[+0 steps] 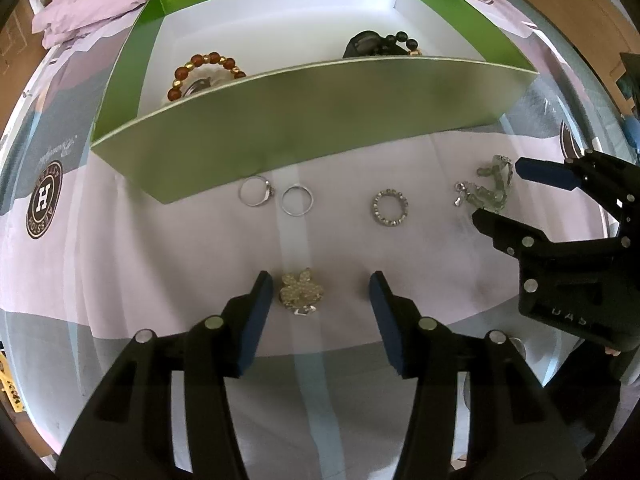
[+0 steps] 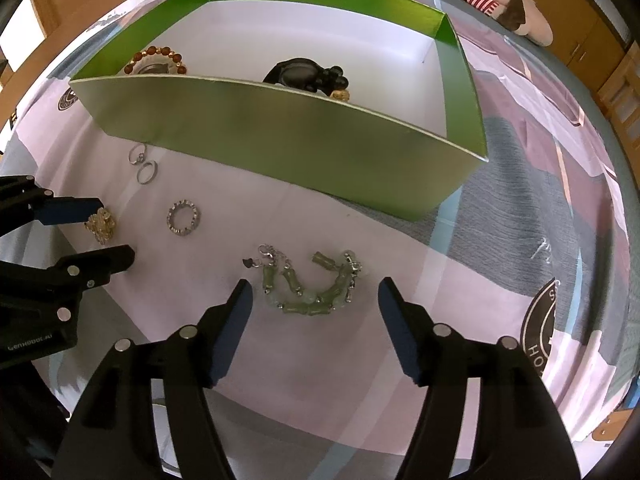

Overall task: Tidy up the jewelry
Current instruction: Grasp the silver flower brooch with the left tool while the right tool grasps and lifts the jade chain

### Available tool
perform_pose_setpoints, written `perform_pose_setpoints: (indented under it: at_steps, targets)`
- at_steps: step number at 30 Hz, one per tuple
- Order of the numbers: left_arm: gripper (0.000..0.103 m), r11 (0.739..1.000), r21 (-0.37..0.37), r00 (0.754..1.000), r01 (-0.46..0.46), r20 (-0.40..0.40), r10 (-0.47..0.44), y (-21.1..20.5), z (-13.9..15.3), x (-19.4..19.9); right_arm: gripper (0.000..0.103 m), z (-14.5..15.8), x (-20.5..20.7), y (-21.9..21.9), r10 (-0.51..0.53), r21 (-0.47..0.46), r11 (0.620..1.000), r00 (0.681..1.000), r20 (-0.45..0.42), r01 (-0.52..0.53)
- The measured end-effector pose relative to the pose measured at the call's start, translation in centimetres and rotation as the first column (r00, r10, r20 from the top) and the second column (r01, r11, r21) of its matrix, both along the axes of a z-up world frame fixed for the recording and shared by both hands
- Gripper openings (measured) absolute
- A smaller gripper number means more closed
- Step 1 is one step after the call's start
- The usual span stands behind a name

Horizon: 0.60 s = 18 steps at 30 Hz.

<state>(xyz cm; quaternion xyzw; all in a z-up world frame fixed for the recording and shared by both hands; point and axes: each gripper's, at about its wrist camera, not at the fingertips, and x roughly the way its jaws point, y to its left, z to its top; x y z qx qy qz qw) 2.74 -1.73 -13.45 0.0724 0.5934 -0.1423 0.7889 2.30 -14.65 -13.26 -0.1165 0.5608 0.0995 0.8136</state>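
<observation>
The left claw (image 1: 320, 284) is hovering low over the bedspread (image 1: 160, 280) with its jaws spread, bracketing the pearl flower brooch (image 1: 300, 294); the brooch is lying nearer the left pad than the right and does not look pinched yet. The right claw (image 2: 316, 292) is likewise hanging spread, with the green bead bracelet (image 2: 312, 284) lying loosely curled on the bedspread between and just ahead of its pads.

To do this pick well, I judge each claw should be settling until its pads are brushing the fabric, then centring on its piece before closing. The left should be shifting slightly so the brooch sits midway, or one pad may push it aside. The right should be closing across the thickest bunch of beads, since a loose chain can slip or trail.

Farther on, a studded ring (image 1: 390, 207) is lying alone, and two plain silver rings (image 1: 276, 196) are resting side by side just before the green box (image 1: 280, 128). Inside the box, an amber bead bracelet (image 1: 200, 72) is sitting at the left and a black bead piece (image 1: 380, 44) at the right, well apart. Lifted pieces will need to clear the tall near wall.
</observation>
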Motion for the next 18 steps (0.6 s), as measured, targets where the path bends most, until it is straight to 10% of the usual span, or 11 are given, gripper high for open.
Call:
perform_pose_setpoints:
  at_steps: [14, 18]
  targets:
    - [0.024, 1.0, 0.016, 1.0, -0.003, 0.011, 0.003, -0.02, 0.13, 0.0, 0.066, -0.1, -0.15, 0.7, 0.004, -0.01, 1.0, 1.0, 0.004, -0.004]
    - [0.02, 1.0, 0.014, 1.0, -0.007, 0.011, 0.007, -0.01, 0.13, -0.03, 0.04, -0.05, -0.13, 0.72, 0.007, 0.012, 1.0, 1.0, 0.001, -0.007]
